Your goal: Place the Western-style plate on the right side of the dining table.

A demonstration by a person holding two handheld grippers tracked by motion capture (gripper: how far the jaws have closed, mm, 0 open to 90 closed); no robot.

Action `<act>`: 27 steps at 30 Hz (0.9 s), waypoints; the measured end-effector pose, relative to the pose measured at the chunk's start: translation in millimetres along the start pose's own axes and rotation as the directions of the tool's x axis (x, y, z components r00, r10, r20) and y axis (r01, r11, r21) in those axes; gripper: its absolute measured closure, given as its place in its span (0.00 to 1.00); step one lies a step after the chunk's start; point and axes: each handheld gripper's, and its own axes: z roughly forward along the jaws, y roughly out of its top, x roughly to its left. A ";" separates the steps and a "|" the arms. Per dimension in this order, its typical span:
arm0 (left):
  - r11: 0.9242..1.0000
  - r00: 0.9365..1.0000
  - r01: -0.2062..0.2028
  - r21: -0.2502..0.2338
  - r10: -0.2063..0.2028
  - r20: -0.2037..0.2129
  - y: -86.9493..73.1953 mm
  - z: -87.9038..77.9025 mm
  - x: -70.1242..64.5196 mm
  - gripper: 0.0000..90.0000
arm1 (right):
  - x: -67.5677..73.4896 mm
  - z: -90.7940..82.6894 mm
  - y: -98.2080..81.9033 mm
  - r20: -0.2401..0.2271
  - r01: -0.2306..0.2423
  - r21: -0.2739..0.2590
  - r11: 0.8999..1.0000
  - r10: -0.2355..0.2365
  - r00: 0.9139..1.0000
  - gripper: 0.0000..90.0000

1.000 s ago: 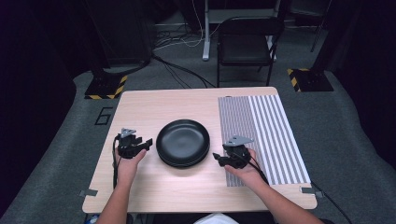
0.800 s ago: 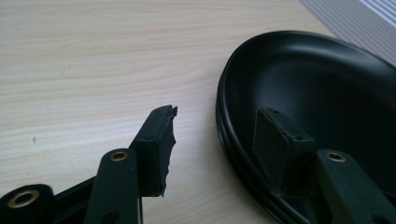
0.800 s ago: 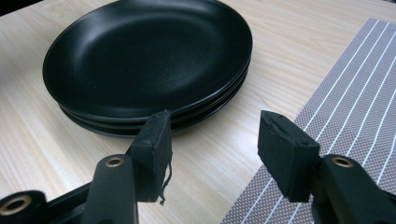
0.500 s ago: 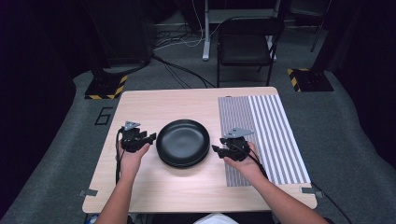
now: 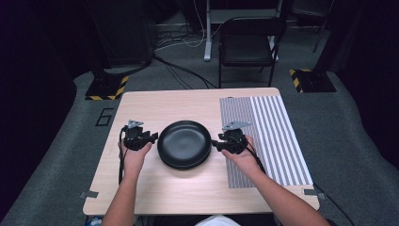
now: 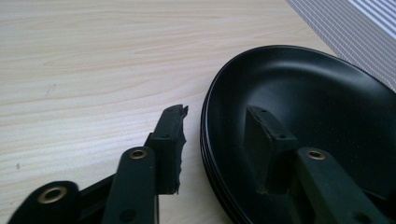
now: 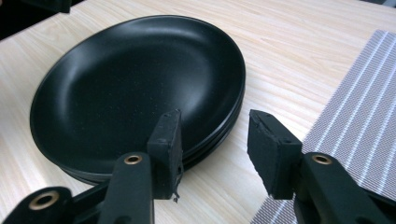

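Observation:
A stack of black plates [image 5: 184, 143] sits in the middle of the wooden table [image 5: 155, 188]. My left gripper [image 5: 151, 137] is at the stack's left rim and stands open. In the left gripper view, my left gripper [image 6: 217, 112] straddles the rim of the plates [image 6: 317, 93], one jaw over the dish and the other over the bare wood. At the right rim, my right gripper [image 5: 215, 143] is open too. The right gripper view shows my right gripper [image 7: 214, 116] with one jaw above the edge of the plates [image 7: 140, 79] and the other outside it.
A grey striped placemat [image 5: 273, 136] covers the right part of the table, and its corner [image 7: 364, 107] lies just beside my right gripper. Behind the table stands a black folding chair [image 5: 249, 42], with cables on the floor around it.
Both grippers have moved forward and inward to the plate stack's rims. The plates have not moved.

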 end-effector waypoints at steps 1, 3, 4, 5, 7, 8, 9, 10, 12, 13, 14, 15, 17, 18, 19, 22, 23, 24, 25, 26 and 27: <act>1.000 1.000 0.000 0.000 0.000 0.000 0.0 0.0 0.0 0.67 | 0.0 0.0 0.0 0.000 0.000 0.000 1.000 0.000 1.000 0.62; 1.000 1.000 0.000 -0.002 0.000 0.015 -2.9 1.6 -0.9 0.67 | -1.4 3.0 1.0 0.003 -0.001 -0.005 1.000 0.001 1.000 0.66; 1.000 1.000 -0.002 0.003 0.002 0.016 -3.7 1.4 -0.5 0.67 | -1.4 4.0 0.8 0.010 -0.002 -0.001 1.000 0.002 1.000 0.67; 1.000 1.000 -0.002 0.003 0.002 0.016 -3.7 1.4 -0.5 0.67 | -1.4 4.0 0.8 0.010 -0.002 -0.001 1.000 0.002 1.000 0.67; 1.000 1.000 0.013 -0.003 -0.012 0.028 -5.4 2.8 0.2 0.67 | -1.9 6.3 0.3 0.023 -0.002 0.002 1.000 0.002 1.000 0.69; 1.000 0.999 0.012 -0.005 -0.012 0.032 -6.0 2.9 0.7 0.66 | -2.1 6.9 0.2 0.029 -0.004 0.003 1.000 0.004 1.000 0.70; 1.000 0.999 0.016 -0.008 -0.015 0.039 -7.7 3.1 1.8 0.66 | -2.2 8.2 0.3 0.040 -0.003 0.002 1.000 0.003 0.999 0.70; 1.000 0.999 0.016 -0.008 -0.015 0.039 -7.7 3.1 1.8 0.65 | -2.1 8.8 0.4 0.048 -0.003 0.002 1.000 0.003 0.999 0.70; 1.000 0.999 0.020 -0.005 -0.019 0.044 -10.2 3.2 3.3 0.64 | -3.1 10.1 0.9 0.046 -0.012 0.000 1.000 0.012 0.999 0.68; 1.000 0.999 0.022 -0.005 -0.022 0.042 -10.8 3.2 3.7 0.63 | -3.7 10.8 1.1 0.041 -0.020 -0.004 1.000 0.020 0.999 0.67; 1.000 0.999 0.026 -0.007 -0.026 0.042 -11.4 3.2 3.9 0.63 | -4.5 11.0 1.3 0.035 -0.024 -0.004 1.000 0.024 0.999 0.66; 1.000 0.999 0.030 -0.007 -0.029 0.045 -11.9 3.1 4.1 0.63 | -4.9 11.5 1.4 0.028 -0.032 -0.007 0.999 0.032 0.999 0.65; 1.000 0.998 0.031 -0.007 -0.031 0.047 -12.5 3.2 4.3 0.63 | -5.4 12.0 1.5 0.025 -0.036 -0.009 0.999 0.036 0.999 0.64; 1.000 0.998 0.030 -0.003 -0.030 0.049 -13.7 4.0 4.3 0.63 | -5.9 12.7 1.3 0.023 -0.043 -0.008 0.999 0.044 0.999 0.63; 1.000 0.998 0.025 -0.003 -0.025 0.056 -14.2 4.5 4.2 0.63 | -6.1 13.1 1.2 0.026 -0.045 -0.010 0.999 0.045 0.999 0.63; 1.000 0.998 0.014 0.006 -0.014 0.061 -15.4 5.0 2.4 0.65 | -6.2 14.6 0.7 0.031 -0.038 -0.009 0.999 0.039 0.999 0.63; 1.000 0.998 0.012 0.009 -0.012 0.061 -15.6 5.2 2.2 0.65 | -5.8 15.0 0.6 0.039 -0.030 -0.009 1.000 0.030 0.999 0.65; 1.000 0.998 0.011 0.009 -0.012 0.060 -15.9 5.6 2.0 0.66 | -5.4 15.3 0.6 0.043 -0.025 -0.007 1.000 0.025 0.999 0.66; 1.000 0.998 0.012 0.012 -0.012 0.060 -16.0 5.9 1.8 0.67 | -5.2 16.0 0.5 0.044 -0.024 -0.009 1.000 0.024 0.999 0.67; 1.000 0.998 0.012 0.015 -0.013 0.060 -16.1 6.1 1.7 0.67 | -5.1 16.5 0.5 0.046 -0.016 -0.011 1.000 0.017 0.999 0.70; 1.000 0.998 0.011 0.018 -0.012 0.060 -16.2 6.4 1.8 0.67 | -4.9 17.1 0.4 0.052 -0.007 -0.014 1.000 0.007 0.999 0.70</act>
